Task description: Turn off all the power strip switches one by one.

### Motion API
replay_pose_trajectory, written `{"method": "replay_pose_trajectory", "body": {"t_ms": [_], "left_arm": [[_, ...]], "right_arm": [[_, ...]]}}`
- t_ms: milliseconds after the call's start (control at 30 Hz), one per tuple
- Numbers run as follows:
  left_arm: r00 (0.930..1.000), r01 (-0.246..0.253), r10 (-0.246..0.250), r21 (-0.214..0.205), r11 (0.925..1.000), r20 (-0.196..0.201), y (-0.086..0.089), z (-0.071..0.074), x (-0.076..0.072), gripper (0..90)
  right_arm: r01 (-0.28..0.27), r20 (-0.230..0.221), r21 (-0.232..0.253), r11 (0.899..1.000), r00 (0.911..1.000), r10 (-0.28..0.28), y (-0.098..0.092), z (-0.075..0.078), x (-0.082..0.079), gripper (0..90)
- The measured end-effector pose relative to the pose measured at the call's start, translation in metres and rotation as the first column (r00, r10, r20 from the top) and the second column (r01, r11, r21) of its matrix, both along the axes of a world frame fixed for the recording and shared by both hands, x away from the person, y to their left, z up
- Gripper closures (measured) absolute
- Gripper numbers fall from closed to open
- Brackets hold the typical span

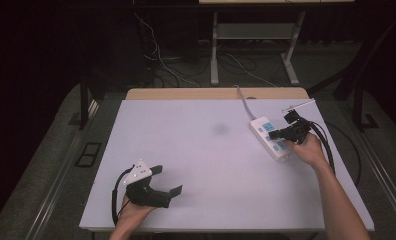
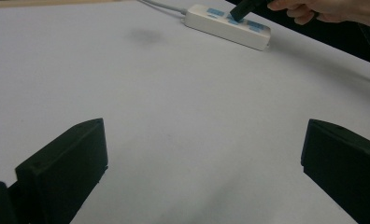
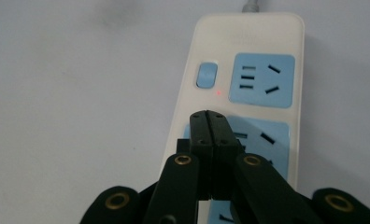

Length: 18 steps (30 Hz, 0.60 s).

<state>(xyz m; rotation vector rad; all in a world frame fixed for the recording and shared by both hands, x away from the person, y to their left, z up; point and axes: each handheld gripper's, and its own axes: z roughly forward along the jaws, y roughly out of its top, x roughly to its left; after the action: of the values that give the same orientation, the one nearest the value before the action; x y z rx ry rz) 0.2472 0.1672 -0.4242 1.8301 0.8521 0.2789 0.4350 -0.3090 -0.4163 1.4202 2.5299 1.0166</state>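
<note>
A white power strip (image 1: 271, 138) with blue socket panels lies at the right of the white table, its grey cable running to the far edge. In the right gripper view the power strip (image 3: 248, 56) shows a blue-grey switch (image 3: 207, 75) with a small red light beside it. My right gripper (image 3: 210, 116) is shut, jaws pressed together with nothing between them, its tip over the second socket panel just below the switch. In the high view the right gripper (image 1: 277, 135) rests over the strip. My left gripper (image 1: 167, 181) stands open and empty near the front left.
The white table top (image 1: 206, 150) has a faint dark smudge (image 1: 220, 129) near its middle. A wooden edge (image 1: 216, 93) runs along the far side. Beyond it, table legs and loose cables lie on the dark floor.
</note>
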Motion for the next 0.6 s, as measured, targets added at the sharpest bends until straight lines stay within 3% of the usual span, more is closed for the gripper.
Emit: {"method": "replay_pose_trajectory", "body": {"t_ms": [600], "left_arm": [[1.0,-0.005,0.005,-0.003,1.0,-0.003,0.001,0.0,0.001,0.0]], "right_arm": [[-0.022,0.048,0.032,0.999,0.9986,0.021,-0.001,0.029,0.002,89.9]]}}
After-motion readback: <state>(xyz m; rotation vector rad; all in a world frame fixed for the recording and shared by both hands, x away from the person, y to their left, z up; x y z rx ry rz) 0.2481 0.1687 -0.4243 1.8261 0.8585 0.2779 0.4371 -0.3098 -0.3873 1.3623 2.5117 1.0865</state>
